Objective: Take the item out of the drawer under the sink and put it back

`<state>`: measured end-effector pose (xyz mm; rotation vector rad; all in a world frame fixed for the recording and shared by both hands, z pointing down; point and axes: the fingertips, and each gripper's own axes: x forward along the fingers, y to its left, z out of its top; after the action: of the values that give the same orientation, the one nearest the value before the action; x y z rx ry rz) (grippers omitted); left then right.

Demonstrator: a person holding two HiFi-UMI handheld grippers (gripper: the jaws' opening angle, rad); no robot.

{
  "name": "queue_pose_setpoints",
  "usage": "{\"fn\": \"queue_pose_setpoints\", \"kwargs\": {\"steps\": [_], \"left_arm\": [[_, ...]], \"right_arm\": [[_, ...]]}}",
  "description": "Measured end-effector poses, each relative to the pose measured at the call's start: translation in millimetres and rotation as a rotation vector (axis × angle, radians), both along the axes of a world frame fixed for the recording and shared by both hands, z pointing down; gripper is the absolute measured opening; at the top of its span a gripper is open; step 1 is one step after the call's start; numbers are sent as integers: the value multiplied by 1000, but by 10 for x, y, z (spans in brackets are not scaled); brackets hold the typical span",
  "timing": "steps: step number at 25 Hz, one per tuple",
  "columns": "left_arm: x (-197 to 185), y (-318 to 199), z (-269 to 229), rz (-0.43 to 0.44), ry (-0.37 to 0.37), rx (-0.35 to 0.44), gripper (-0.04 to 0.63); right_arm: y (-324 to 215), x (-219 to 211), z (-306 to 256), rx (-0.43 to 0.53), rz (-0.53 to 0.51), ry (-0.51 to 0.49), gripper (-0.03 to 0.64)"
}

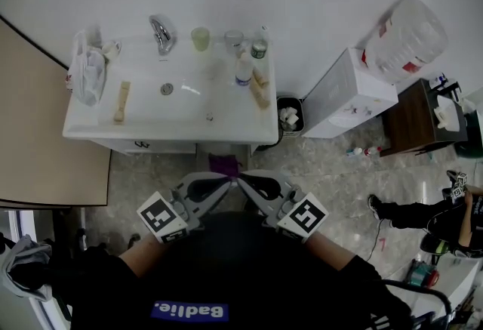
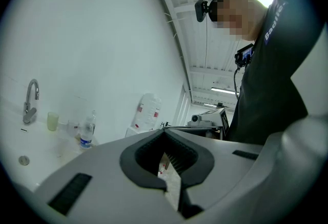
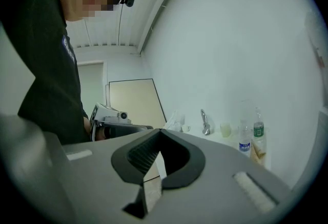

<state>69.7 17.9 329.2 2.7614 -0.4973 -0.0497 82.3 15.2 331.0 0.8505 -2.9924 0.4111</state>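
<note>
Two tongs held closed and empty: left gripper [image 1: 224,182], right gripper [image 1: 243,182].
One drawer front [image 1: 151,146] is seen beyond them, to the far left, under one sink [image 1: 90,124].

The sink [image 1: 90,128] is standing against the wall, the drawer [image 1: 143,145] sitting under its front edge. The tap [image 1: 161,34] is rising at the sink's back, the cup [image 1: 200,38] standing just right of it, a bottle [image 1: 243,70] further right. A bag [image 1: 88,72] is lying on the sink's left end. The bin [image 1: 290,115] is standing on the floor just right of the sink, the dispenser [image 1: 351,94] right of the bin. The left gripper [image 1: 228,179] and right gripper [image 1: 240,180] are hovering before the sink, tip beside tip
</note>
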Motion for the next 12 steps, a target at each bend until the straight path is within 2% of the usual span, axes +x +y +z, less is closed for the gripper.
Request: {"fn": "queue_pose_setpoints", "kwargs": {"steps": [12], "left_arm": [[35,80,-90,-2,-5,25,-11]], "right_arm": [[94,6,-31,7,-23,7,0]]}}
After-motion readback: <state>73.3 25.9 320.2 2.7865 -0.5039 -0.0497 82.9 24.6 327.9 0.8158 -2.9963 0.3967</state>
